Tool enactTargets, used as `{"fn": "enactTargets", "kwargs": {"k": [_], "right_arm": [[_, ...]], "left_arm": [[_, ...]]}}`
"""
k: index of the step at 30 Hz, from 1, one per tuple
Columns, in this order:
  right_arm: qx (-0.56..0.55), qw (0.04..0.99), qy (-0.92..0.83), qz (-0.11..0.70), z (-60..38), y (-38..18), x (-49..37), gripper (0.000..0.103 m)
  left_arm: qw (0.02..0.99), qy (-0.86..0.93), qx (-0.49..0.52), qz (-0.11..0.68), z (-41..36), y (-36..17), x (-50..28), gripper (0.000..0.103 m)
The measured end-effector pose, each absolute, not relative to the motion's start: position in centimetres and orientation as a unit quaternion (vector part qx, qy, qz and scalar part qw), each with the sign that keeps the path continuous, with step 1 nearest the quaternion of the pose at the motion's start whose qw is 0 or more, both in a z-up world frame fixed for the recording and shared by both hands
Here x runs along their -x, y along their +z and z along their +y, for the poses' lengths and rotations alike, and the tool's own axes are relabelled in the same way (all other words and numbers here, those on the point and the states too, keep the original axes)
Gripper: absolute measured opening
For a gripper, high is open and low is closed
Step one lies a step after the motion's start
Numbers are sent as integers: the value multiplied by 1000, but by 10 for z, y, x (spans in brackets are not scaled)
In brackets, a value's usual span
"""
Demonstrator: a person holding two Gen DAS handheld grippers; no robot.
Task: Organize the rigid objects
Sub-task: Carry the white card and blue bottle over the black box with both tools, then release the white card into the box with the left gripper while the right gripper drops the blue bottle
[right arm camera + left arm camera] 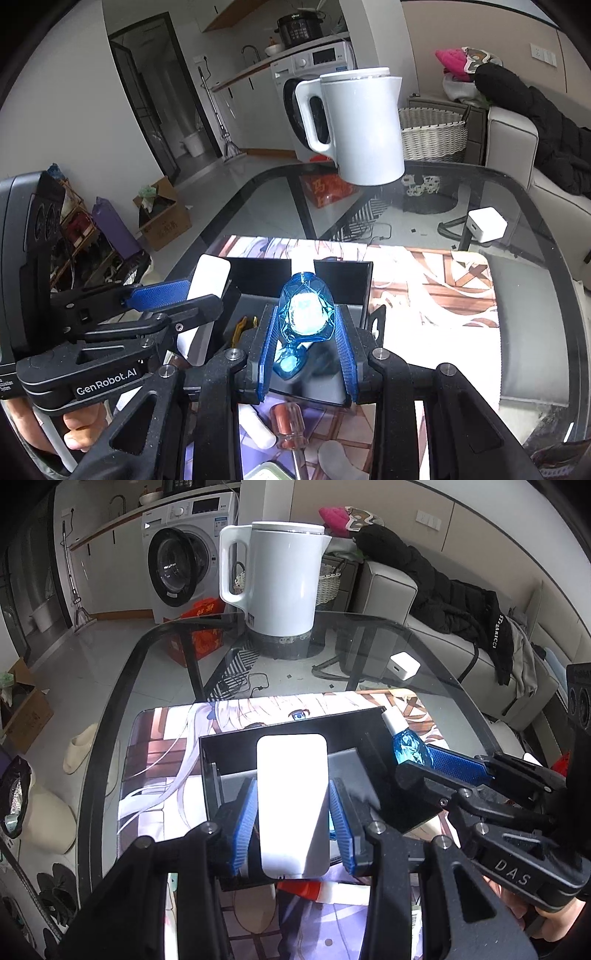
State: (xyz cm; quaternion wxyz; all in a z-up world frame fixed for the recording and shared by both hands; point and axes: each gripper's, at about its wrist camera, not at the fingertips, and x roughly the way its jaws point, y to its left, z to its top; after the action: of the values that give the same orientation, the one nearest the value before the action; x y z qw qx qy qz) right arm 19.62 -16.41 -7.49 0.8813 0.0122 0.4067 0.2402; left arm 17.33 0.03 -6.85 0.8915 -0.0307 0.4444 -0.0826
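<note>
My left gripper (291,812) is shut on a flat white rounded block (291,797) and holds it over the black open box (280,725) on the printed mat. My right gripper (306,332) is shut on a clear blue bottle with a white cap (304,314), held over the right side of the same box (351,280). The bottle also shows in the left wrist view (408,747), and the white block in the right wrist view (208,280). A yellow-handled tool (240,326) lies inside the box.
A white kettle (280,579) stands at the glass table's far edge. A white charger cube (404,666) lies at the right. A red-handled screwdriver (290,428) and a white tube (258,428) lie on the mat (424,295) in front of the box.
</note>
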Motion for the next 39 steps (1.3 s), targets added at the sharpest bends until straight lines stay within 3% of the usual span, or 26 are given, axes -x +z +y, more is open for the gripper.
{"fn": "enactTargets", "kwargs": {"k": [22,39], "right_arm": [[17,841,249,480,-147,-107,-199,30],[18,844,246,477,-147,-105,-195,30]], "left_arm": [[870,-87,17,485,-3,-92,-178,38],[868,-87,13,489,-5,-95,-179,38]]}}
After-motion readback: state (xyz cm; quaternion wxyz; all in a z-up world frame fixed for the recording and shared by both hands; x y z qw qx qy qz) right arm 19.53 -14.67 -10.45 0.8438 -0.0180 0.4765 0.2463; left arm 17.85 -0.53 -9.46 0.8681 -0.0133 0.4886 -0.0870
